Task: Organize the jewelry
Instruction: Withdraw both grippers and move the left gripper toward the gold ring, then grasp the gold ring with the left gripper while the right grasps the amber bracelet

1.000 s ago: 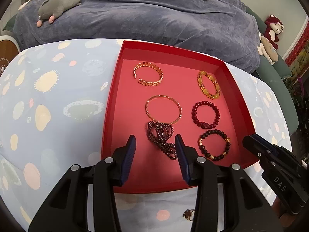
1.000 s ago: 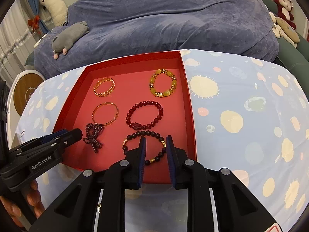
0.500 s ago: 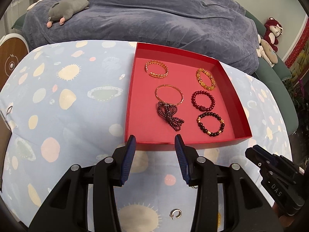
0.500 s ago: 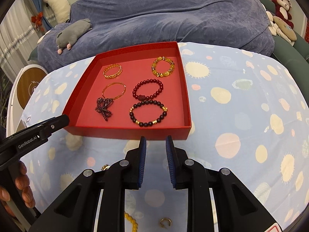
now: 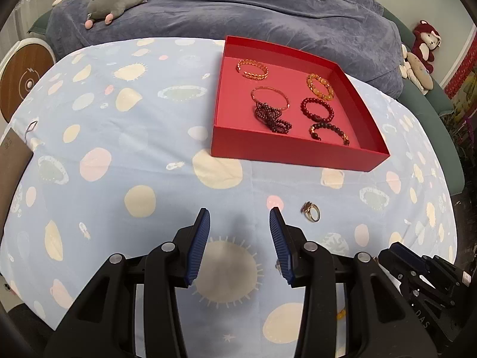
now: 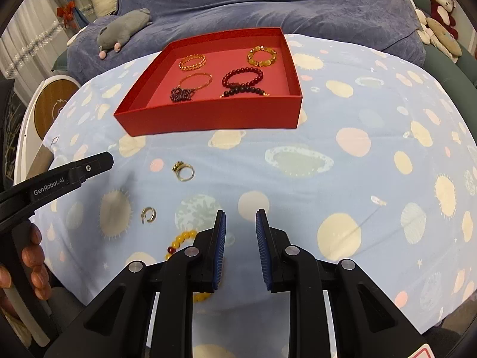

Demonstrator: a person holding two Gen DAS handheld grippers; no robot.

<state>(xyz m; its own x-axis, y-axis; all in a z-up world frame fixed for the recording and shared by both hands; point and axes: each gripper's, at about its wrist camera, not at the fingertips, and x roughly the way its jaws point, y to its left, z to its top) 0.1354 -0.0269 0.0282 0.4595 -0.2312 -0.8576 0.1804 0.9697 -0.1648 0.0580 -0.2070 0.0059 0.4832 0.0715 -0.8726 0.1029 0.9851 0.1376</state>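
A red tray [image 5: 286,152] [image 6: 208,119] sits on the patterned blue cloth and holds several bracelets, among them a dark garnet strand [image 5: 272,117] [image 6: 181,94] and a black bead bracelet [image 5: 329,129]. Loose on the cloth near me lie a ring [image 5: 311,211] [image 6: 184,170], a small open silver ring [image 6: 148,214] and a yellow bead bracelet [image 6: 180,240], partly hidden by my right gripper. My left gripper [image 5: 240,223] is open and empty, left of the ring. My right gripper [image 6: 240,223] is open and empty, right of the yellow bracelet.
The cloth covers a table [image 6: 357,161] whose edge curves around the near side. A blue-covered sofa [image 5: 238,9] with a grey plush toy [image 5: 116,3] lies behind. A round wooden-topped object [image 5: 23,80] stands at the left.
Both grippers have pulled back from the tray toward the near edge of the table. The loose ring, silver ring and yellow bracelet have come into view.
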